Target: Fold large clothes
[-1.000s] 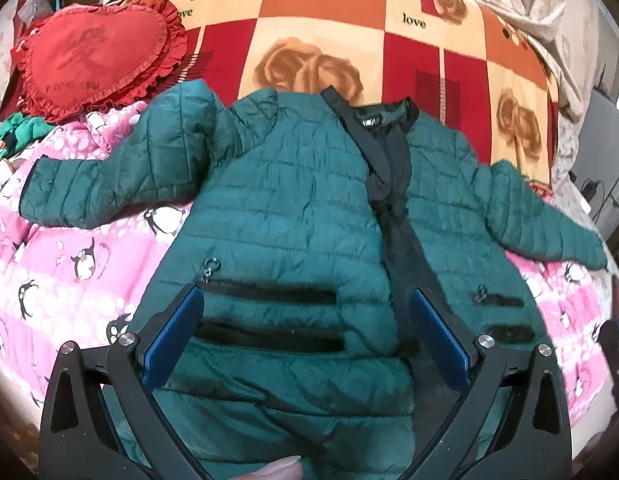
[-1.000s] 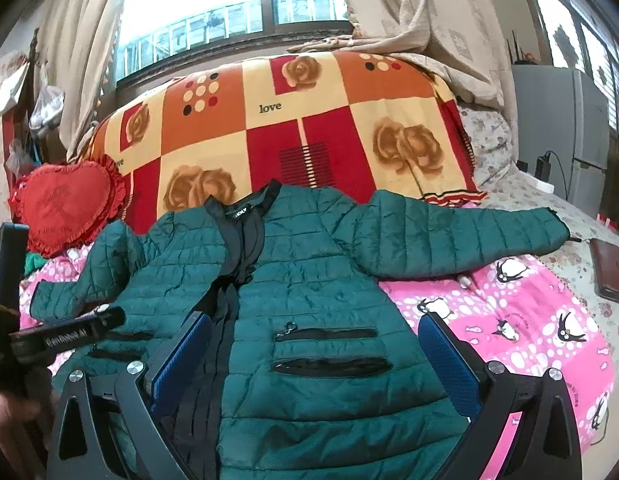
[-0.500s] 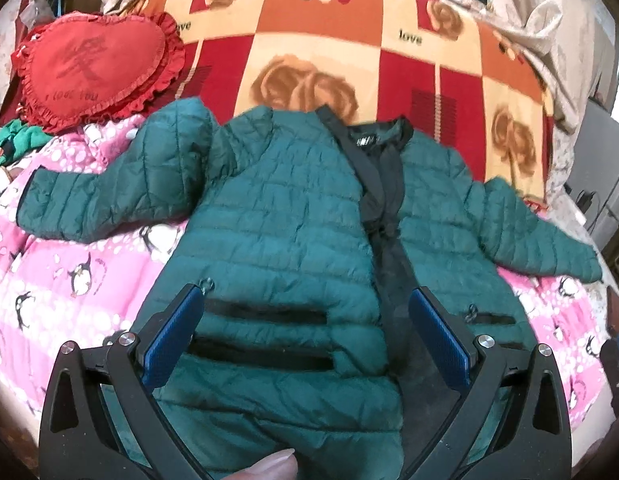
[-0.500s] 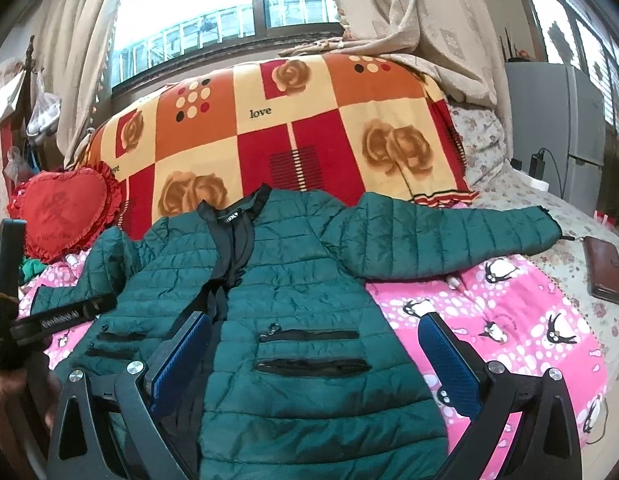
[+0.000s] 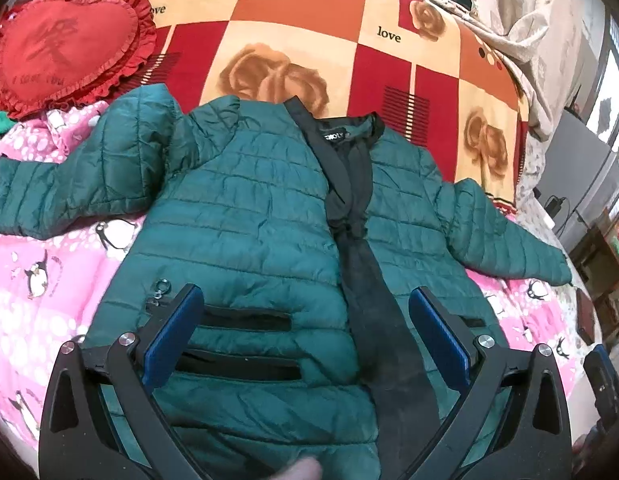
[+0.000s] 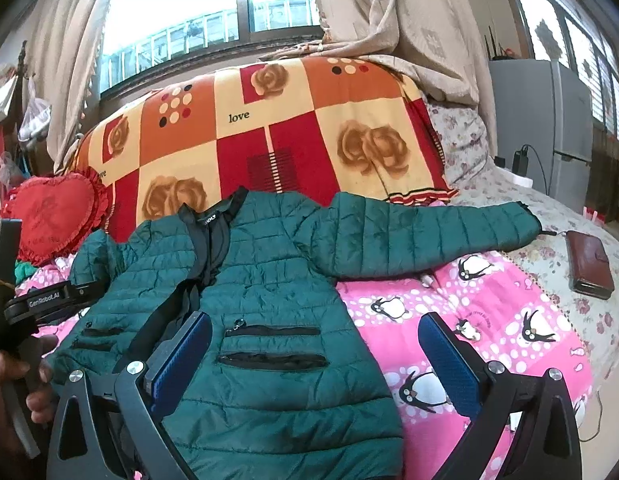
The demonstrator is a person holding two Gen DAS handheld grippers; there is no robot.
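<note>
Jacket (image 5: 245, 216) flat, sleeves spread; folding not begun. Left gripper (image 5: 305, 336) and right gripper (image 6: 315, 356) released, empty, above hem. Next: likely grasp 1 sleeve (image 6: 429, 236), fold inward.

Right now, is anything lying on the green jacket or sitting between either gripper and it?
Nothing visible does. The green jacket lies spread flat on the bed, nothing on top. The left gripper and right gripper are both open with only jacket ahead. The brown wallet lies beyond the sleeve cuff.

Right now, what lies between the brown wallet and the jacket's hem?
In the right wrist view, only pink penguin blanket separates the wallet from the jacket hem; the right gripper hangs open above.
</note>
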